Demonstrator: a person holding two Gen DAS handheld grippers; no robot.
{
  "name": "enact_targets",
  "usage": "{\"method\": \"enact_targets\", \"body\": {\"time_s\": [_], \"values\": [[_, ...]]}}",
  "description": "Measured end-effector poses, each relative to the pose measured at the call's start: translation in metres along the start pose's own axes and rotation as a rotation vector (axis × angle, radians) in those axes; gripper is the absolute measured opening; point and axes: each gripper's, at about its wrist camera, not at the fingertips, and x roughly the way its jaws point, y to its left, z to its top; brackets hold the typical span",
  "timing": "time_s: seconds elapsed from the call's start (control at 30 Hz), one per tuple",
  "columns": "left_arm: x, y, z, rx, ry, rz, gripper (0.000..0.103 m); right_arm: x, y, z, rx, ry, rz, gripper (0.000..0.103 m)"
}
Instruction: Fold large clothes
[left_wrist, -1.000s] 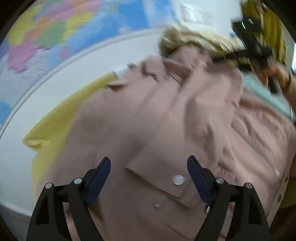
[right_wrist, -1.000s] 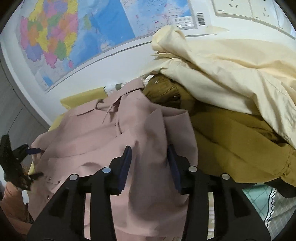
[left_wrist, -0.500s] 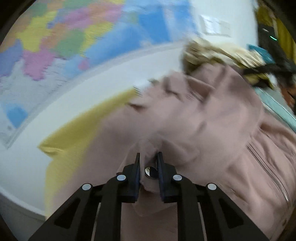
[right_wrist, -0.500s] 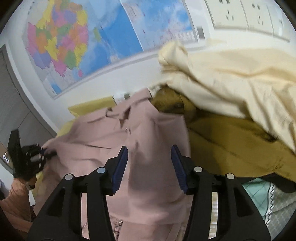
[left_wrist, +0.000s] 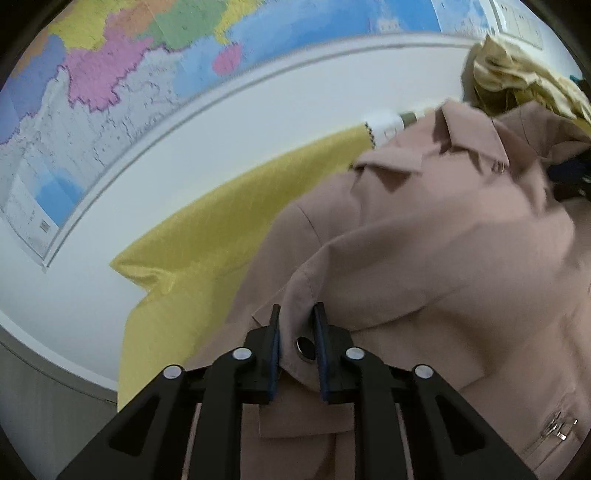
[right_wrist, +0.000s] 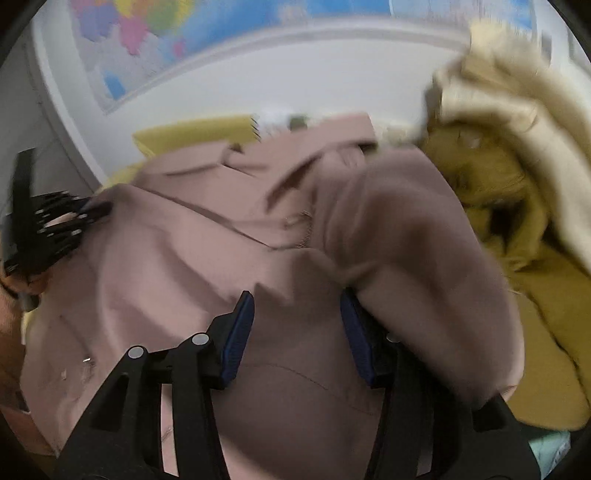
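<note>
A dusty pink jacket (left_wrist: 424, 258) with collar, snaps and a zipper lies over a yellow cloth (left_wrist: 207, 240). My left gripper (left_wrist: 297, 325) is shut on a pink flap with a metal snap (left_wrist: 304, 348), at the jacket's left side. In the right wrist view the jacket (right_wrist: 207, 266) fills the middle. My right gripper (right_wrist: 297, 314) is open, its blue pads over the fabric, with a bunched sleeve (right_wrist: 417, 266) lying against the right pad. The left gripper (right_wrist: 55, 221) shows at the far left there, at the jacket's edge.
A heap of cream (right_wrist: 517, 110) and mustard garments (right_wrist: 535, 314) lies to the right of the jacket. A wall map (left_wrist: 129, 74) hangs on the white wall behind. A pale green patterned cloth (right_wrist: 550, 446) shows at the lower right.
My left gripper shut on the snap flap and has pulled it towards the left. My right gripper stayed open and moved in lower and closer over the jacket.
</note>
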Motion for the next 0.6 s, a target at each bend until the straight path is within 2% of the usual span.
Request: {"method": "enact_targets", "body": {"time_s": [0.03,0.07,0.1,0.17,0.23,0.37,0.4,0.43,0.6], "values": [[0.001,0.000,-0.003,0.013,0.009,-0.010,0.031,0.005,-0.002,0.000,0.002,0.011,-0.005,0.048],[-0.002,0.003,-0.007,0.006,0.009,-0.022,0.047,0.006,-0.002,0.000,-0.004,0.009,-0.017,0.048],[-0.006,0.007,-0.010,-0.009,0.003,-0.051,0.058,0.005,0.000,0.000,-0.008,0.012,-0.024,0.048],[-0.025,0.031,-0.018,-0.092,-0.035,-0.129,0.064,-0.006,0.006,-0.001,-0.017,0.004,-0.041,0.050],[-0.044,0.055,-0.026,-0.163,-0.079,-0.150,0.065,-0.019,0.012,-0.002,-0.017,-0.020,-0.014,0.054],[-0.072,0.095,-0.054,-0.242,-0.111,-0.116,0.072,-0.035,0.040,0.002,-0.086,-0.058,0.022,0.060],[-0.075,0.100,-0.063,-0.249,-0.104,-0.099,0.078,-0.035,0.050,0.002,-0.105,-0.049,0.056,0.060],[-0.077,0.105,-0.071,-0.254,-0.093,-0.095,0.079,-0.032,0.058,0.003,-0.121,-0.041,0.078,0.060],[-0.072,0.106,-0.121,-0.265,0.000,-0.170,0.079,-0.006,0.100,0.006,-0.193,0.017,0.136,0.060]]}}
